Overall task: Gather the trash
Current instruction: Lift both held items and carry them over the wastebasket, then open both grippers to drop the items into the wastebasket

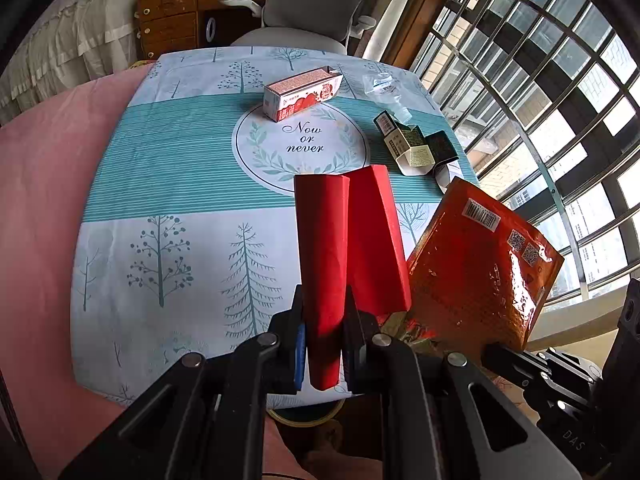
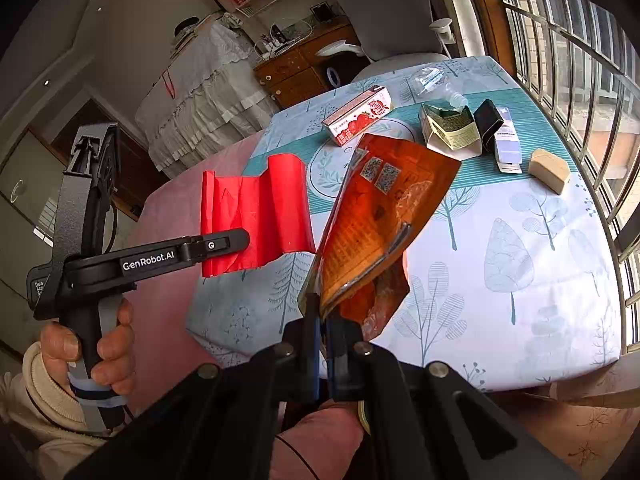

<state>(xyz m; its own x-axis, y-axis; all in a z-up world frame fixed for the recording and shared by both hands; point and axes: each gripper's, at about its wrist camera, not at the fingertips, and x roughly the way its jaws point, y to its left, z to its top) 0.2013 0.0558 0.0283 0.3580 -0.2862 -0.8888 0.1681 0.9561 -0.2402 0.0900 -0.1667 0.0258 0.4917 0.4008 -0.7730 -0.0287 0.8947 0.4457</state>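
Observation:
My left gripper (image 1: 325, 344) is shut on a folded red paper wrapper (image 1: 344, 240), held up above the near part of the table; the same red paper (image 2: 256, 216) shows in the right wrist view with the left gripper (image 2: 224, 245) clamped on its edge. My right gripper (image 2: 322, 344) is shut on the bottom edge of an orange foil snack bag (image 2: 380, 216), which also shows as the orange bag (image 1: 480, 264) at the right of the left wrist view. On the table lie a strawberry milk carton (image 1: 302, 94), a crushed cream and black box (image 1: 416, 146) and a clear plastic wrapper (image 1: 380, 84).
The table (image 1: 160, 168) wears a teal and white tree-print cloth. A tan block (image 2: 549, 170) and a white card (image 2: 507, 152) lie at its right side. A grey chair (image 1: 304, 4) stands behind it, window bars (image 1: 540, 80) to the right, a pink cover (image 1: 44, 200) on the left.

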